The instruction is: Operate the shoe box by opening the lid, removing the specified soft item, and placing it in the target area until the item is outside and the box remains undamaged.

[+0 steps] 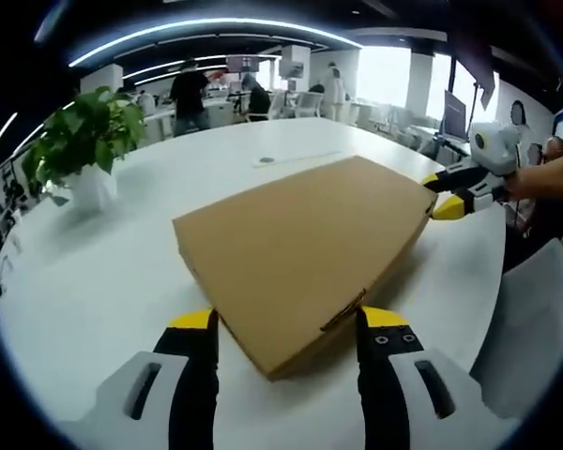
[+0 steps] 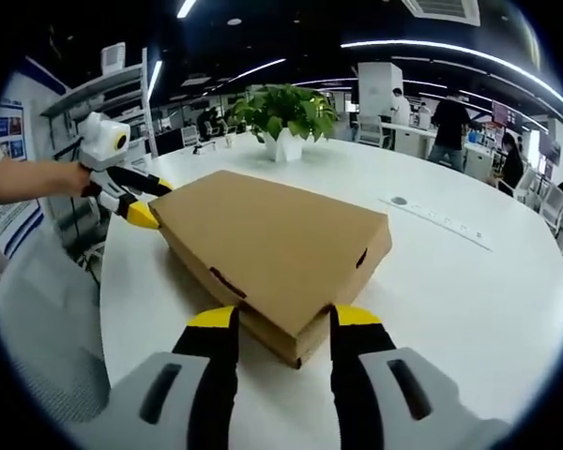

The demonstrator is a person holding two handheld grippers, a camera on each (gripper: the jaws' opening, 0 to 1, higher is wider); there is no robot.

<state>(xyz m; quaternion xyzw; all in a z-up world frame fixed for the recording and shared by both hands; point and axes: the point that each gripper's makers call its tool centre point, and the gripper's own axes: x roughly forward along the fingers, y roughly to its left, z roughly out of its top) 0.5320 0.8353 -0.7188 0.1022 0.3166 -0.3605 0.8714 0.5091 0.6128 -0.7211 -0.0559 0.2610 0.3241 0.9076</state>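
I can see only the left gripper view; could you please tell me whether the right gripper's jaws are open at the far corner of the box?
Observer: Yes. In the right gripper view the right gripper is open, with one jaw on either side of a corner of the shoe box.
Operator: Thank you. Is there any opening in the box wall on that side?
Observer: There is a dark slot in the side wall just left of that corner, and the lid lies flat above it.
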